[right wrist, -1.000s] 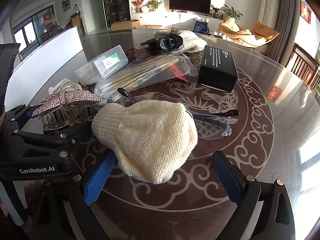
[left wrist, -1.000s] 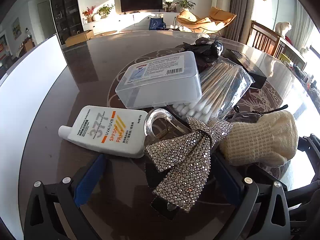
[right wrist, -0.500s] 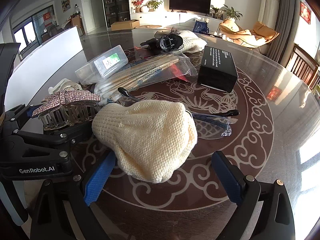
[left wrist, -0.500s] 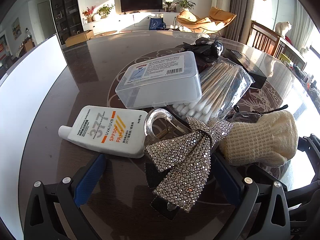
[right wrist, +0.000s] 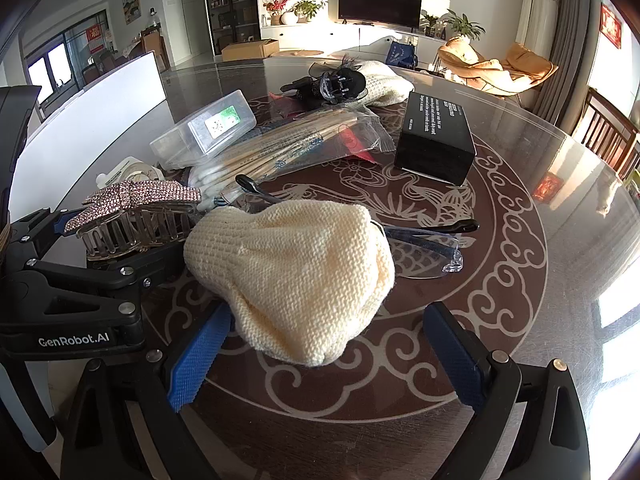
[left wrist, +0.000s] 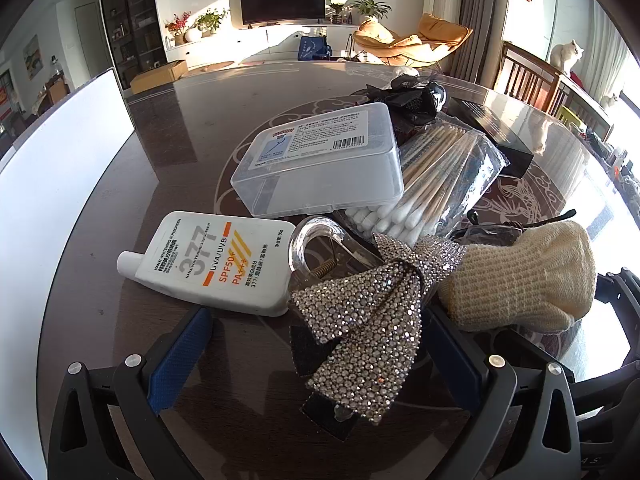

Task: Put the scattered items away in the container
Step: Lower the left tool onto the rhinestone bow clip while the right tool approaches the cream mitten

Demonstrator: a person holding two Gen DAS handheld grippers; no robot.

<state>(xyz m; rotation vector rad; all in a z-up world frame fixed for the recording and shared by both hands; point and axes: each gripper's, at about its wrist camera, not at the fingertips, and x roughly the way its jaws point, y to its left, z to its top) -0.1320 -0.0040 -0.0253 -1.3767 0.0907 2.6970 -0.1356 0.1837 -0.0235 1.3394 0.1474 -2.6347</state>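
Both hand-held grippers sit low over the tabletop [right wrist: 560, 208], jaws spread wide. The left hand-held gripper [left wrist: 316, 352] is just beside the right hand-held gripper [right wrist: 328, 352].

Table [right wrist: 560, 208]: we see dark glossy top with pale scroll pattern | on it: sunscreen tube [left wrist: 208, 264], clear plastic box [left wrist: 320, 164], bag of cotton swabs [left wrist: 432, 184], rhinestone hair clip [left wrist: 368, 316], cream knit cloth [right wrist: 292, 280], glasses [right wrist: 424, 248], black box [right wrist: 436, 140]
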